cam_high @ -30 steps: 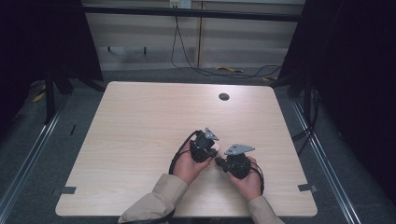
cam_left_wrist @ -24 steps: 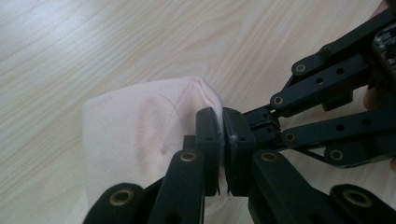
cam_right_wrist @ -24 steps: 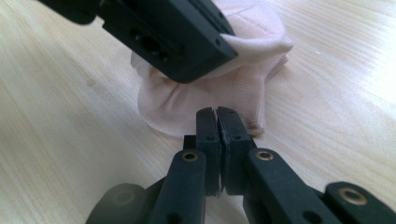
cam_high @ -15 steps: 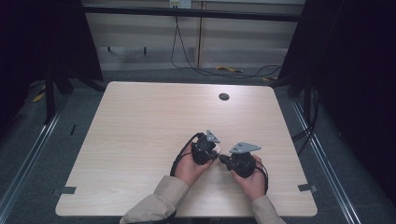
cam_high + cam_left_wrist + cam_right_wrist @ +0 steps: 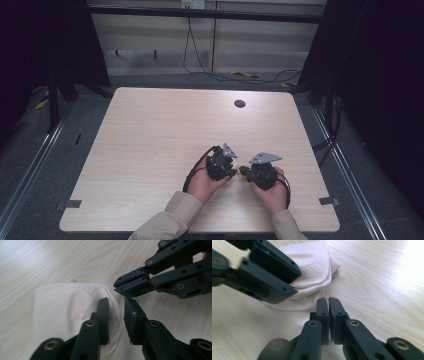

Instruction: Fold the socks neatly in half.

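So the work here is a small folded pale pink cloth (image 5: 67, 312) lying flat on the table (image 5: 150, 130), toward the front edge and a bit right of the middle, tucked between the two hands. The left gripper (image 5: 116, 315) has its jaws parted, with one jaw resting over the cloth's rounded edge and the other on bare wood just beside it, which looks to me like it's lining up to pinch that edge. The right gripper (image 5: 328, 315) has its jaws pressed together with nothing between them, tips sitting right at the cloth's near edge, maybe to pin or nudge it. In the high view both hands come up from the front edge, the left hand (image 5: 205, 182) and right hand (image 5: 272, 192) angled inward so the grippers nearly meet nose to nose.
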Available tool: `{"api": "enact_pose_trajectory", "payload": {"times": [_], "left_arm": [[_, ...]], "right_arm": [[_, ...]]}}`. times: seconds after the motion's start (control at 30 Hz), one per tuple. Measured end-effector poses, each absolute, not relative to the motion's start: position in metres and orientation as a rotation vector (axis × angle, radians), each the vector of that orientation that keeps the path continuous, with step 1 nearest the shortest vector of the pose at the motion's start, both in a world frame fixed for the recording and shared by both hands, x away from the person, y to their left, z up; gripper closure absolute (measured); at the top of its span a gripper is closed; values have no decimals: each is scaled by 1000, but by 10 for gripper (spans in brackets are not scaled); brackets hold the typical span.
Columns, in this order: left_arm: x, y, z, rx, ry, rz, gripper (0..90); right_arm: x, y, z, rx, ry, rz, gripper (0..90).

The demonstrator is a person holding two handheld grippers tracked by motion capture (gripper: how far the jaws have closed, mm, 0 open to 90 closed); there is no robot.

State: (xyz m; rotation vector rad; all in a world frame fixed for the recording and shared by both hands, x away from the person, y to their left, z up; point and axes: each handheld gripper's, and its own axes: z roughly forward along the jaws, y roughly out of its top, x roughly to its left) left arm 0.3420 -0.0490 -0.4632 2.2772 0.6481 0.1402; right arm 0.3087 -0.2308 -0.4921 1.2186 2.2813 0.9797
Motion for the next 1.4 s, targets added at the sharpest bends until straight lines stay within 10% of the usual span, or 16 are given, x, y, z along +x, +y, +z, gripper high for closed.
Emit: {"api": "enact_pose_trajectory", "payload": {"times": [0.23,0.57,1.4], "left_arm": [[347,-30,-451,2212,654,217,565],[360,-2,-453,2202,734,273,517],[356,17,-486,2247,772,213,472]], "right_arm": [[307,-231,-482,1228,2227,1041,830],[310,-203,-479,1190,2217,1094,599],[338,-228,-495,1271,2128,884,481]]}}
